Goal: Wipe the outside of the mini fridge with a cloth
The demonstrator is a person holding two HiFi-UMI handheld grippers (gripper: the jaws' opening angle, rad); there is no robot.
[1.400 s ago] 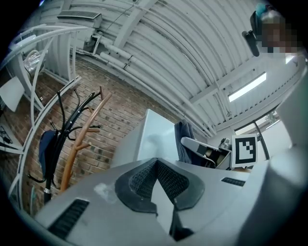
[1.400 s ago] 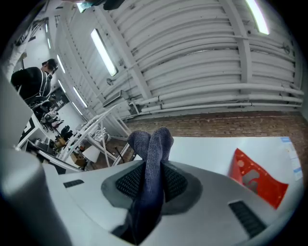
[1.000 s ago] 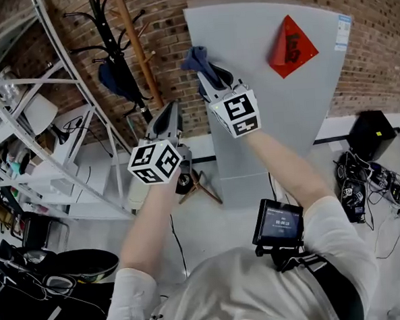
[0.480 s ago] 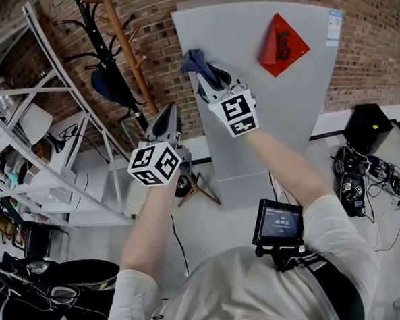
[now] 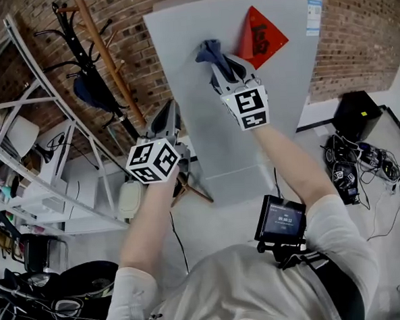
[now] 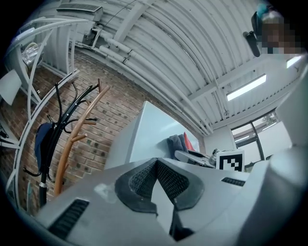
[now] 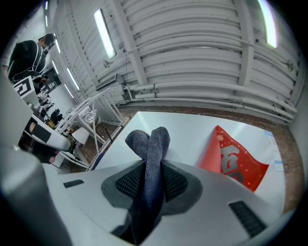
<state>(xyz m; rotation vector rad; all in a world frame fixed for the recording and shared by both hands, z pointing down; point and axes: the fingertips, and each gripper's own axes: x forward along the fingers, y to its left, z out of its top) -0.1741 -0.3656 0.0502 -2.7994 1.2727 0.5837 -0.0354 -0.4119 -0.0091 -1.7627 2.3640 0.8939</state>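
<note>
A tall pale grey fridge [image 5: 203, 101] stands against the brick wall, a red diamond sticker [image 5: 260, 34] near its top right. My right gripper [image 5: 221, 58] is shut on a blue-grey cloth [image 5: 209, 52], which presses against the upper middle of the door. In the right gripper view the cloth [image 7: 150, 149] stands folded between the jaws, with the sticker [image 7: 233, 158] to its right. My left gripper [image 5: 166, 121] hangs beside the fridge's left edge, shut with nothing in it; the left gripper view shows its pads [image 6: 144, 178] meeting at the tip, the fridge [image 6: 154, 139] beyond.
A wooden coat stand [image 5: 106, 60] with dark hooks stands left of the fridge. White metal shelving [image 5: 31, 166] fills the left side. A black box [image 5: 356, 112] and tangled cables [image 5: 353, 173] lie on the floor at right. A small screen [image 5: 280, 221] hangs at the person's chest.
The right gripper has carried the cloth rightward across the door, from near the top left corner toward the red sticker. The left gripper has stayed put.
</note>
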